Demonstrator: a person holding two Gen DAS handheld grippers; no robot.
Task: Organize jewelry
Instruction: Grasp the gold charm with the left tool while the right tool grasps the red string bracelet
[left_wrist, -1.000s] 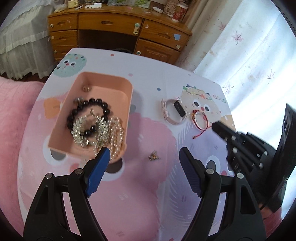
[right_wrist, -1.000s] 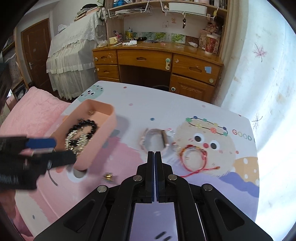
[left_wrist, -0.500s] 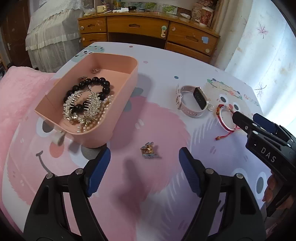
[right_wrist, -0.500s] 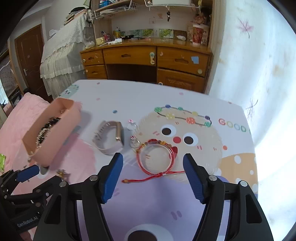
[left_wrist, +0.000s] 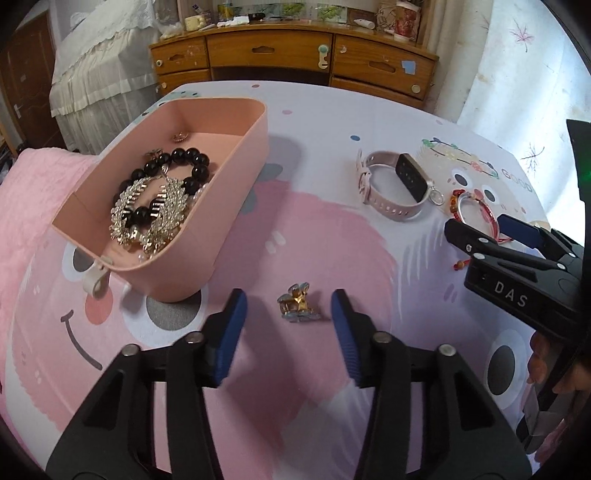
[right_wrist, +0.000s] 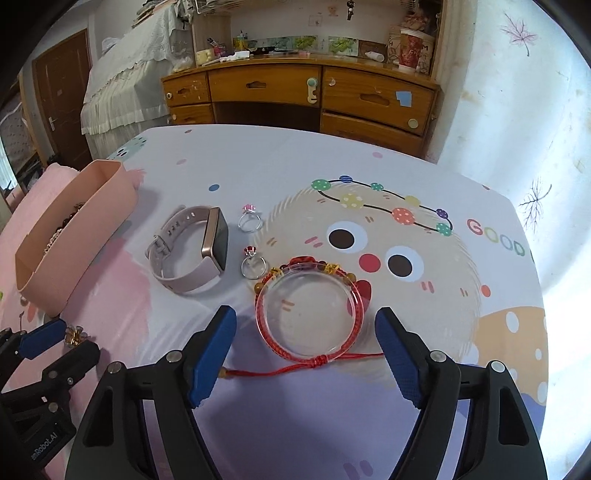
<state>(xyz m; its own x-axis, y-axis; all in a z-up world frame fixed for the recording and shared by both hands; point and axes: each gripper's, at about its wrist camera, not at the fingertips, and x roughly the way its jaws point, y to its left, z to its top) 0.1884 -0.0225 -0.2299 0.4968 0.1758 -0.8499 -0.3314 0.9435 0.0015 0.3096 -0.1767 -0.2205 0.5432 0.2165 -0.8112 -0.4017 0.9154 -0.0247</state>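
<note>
Your left gripper (left_wrist: 286, 321): fingers spread, straddling the small gold flower-shaped clip (left_wrist: 297, 308) just beside the open pink plastic tray (left_wrist: 236, 192). Your right gripper (right_wrist: 306, 354): fingers spread around the red braided cord bracelet (right_wrist: 310, 314), well right of that tray.

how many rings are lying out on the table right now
2. One ring with a pink stone lies just right of the watch; one with a red stone sits nearer, between the watch and the red bracelet. More could be hidden in the pink box.
</note>
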